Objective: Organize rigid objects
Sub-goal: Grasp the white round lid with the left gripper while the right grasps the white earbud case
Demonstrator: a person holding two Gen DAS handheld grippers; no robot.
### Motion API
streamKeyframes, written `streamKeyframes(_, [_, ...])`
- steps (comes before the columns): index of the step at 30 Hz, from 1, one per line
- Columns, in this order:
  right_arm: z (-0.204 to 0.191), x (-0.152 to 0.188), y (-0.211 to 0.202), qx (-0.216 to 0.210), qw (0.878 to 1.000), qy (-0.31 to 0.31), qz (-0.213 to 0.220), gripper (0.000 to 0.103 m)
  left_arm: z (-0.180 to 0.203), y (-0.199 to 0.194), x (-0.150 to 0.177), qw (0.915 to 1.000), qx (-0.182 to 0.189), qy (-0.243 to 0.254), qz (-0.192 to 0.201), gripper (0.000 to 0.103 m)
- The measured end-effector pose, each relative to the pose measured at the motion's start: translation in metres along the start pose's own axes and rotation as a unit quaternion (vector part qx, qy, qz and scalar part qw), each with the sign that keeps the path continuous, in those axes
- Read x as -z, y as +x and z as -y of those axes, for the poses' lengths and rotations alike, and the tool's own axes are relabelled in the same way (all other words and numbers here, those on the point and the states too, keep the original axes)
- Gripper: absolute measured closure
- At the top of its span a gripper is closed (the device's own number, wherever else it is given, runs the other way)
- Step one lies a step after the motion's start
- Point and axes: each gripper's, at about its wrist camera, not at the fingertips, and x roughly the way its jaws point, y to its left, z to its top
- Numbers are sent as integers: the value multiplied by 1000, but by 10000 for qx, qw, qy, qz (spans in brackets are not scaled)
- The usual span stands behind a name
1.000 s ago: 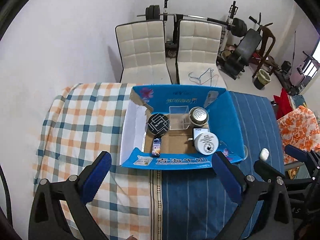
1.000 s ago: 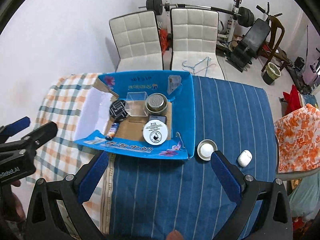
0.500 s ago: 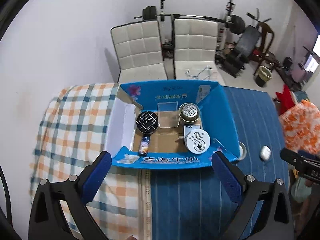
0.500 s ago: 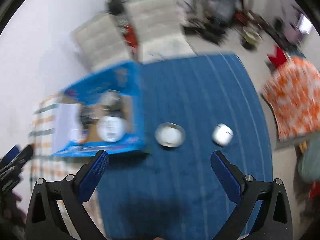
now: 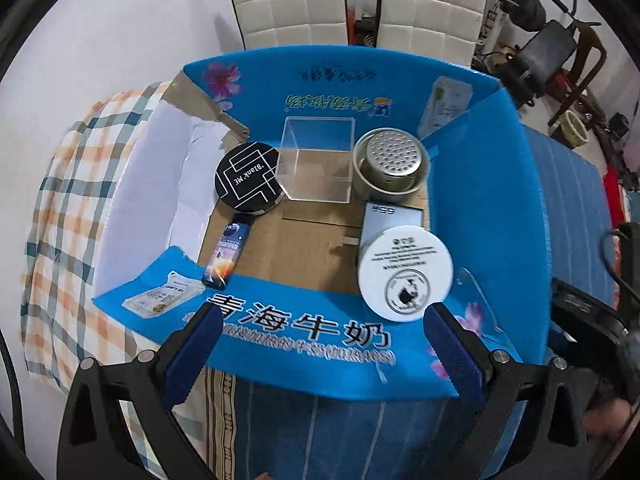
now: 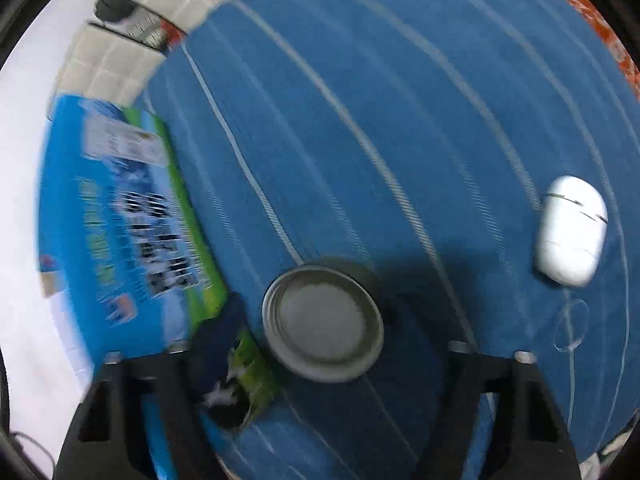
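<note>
Right wrist view, blurred: a round metal lid [image 6: 323,325] lies flat on the blue striped tablecloth [image 6: 400,100], just off the outer wall of the blue cardboard box [image 6: 120,220]. It sits between the two arms of the right gripper [image 6: 320,356], whose jaws are spread wide with nothing between the pads; the left arm crosses the box's near corner. A white earbud case [image 6: 570,230] rests on the cloth well to the right of the lid.

Seen from the left wrist, the box [image 5: 480,208] stands open on the table with its flaps folded out. On its cardboard floor are a black round tin [image 5: 247,177], a clear plastic cube [image 5: 318,164] just beside it, and a perforated metal cup [image 5: 390,164] at the back right. Nearer the camera, a white round jar [image 5: 405,274] sits on top of a grey box [image 5: 390,220], and a small dark printed packet [image 5: 227,254] lies by the left wall. The left gripper [image 5: 320,344] hovers over the front flap, jaws spread and empty. A checked cloth [image 5: 68,220] covers the table's left side. Two white padded chairs [image 5: 288,4] stand behind, with gym equipment [image 5: 552,44] at the far right.
</note>
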Motion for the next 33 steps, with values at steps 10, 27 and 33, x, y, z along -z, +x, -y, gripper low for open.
streamKeyframes(10, [7,45,3,755,9920,-931,-391,32,10,0,3,9996,13,289,-2,0])
streamKeyframes(27, [140,112,-93,374,9964,-675,351,9,117,-35,102,9738,1082,1989,-229,0])
streamKeyframes(33, [190,72,-92,355,9972,-239,611,9,174,25,143,9633,1267,2156,-978,0])
